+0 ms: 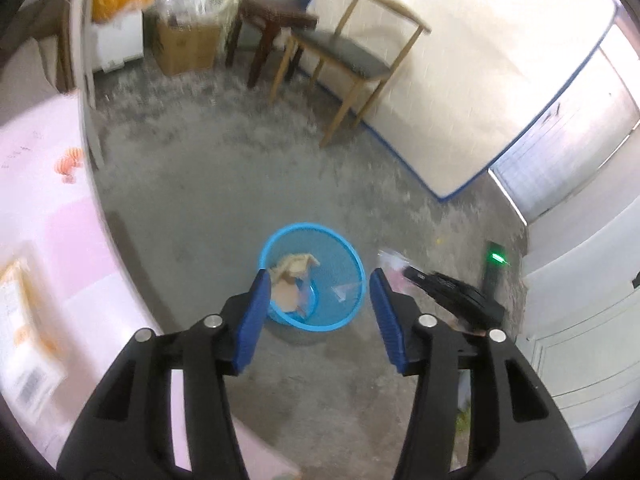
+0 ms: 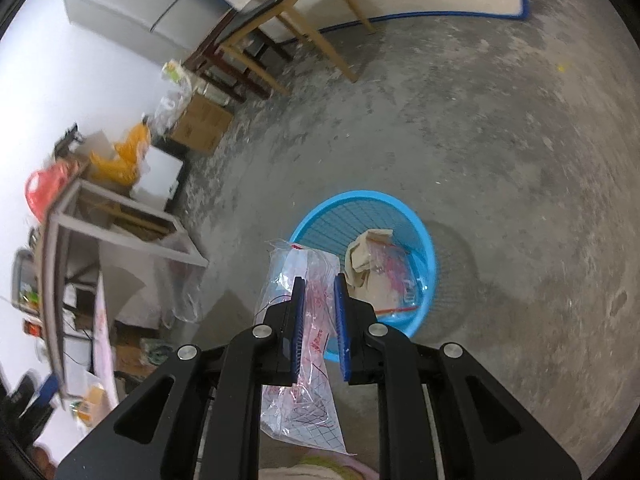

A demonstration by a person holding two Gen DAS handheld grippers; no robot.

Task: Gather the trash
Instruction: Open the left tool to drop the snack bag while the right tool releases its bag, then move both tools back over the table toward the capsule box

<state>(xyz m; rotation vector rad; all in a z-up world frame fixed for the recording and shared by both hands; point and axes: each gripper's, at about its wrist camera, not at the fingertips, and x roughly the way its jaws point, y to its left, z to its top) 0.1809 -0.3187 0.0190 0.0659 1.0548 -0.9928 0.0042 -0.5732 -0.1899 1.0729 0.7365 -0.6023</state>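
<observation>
Pink covers the bench point(image 1: 48, 240) along the left edge of the left wrist view, and beside it the left gripper point(image 1: 316, 304) hangs empty with its jaws spread wide above the blue bin point(image 1: 352, 256) on the concrete floor point(image 1: 200, 184), likely waiting while the other arm does the drop. To the right, the right gripper point(image 2: 320, 312) is clamped on a clear plastic bag point(image 2: 296, 276) held over the near rim of the bin, which already holds crumpled paper point(image 2: 362, 256), so letting go should drop it inside. Bare floor lies open all round the bin, with the chair point(image 1: 352, 48) well apart.
</observation>
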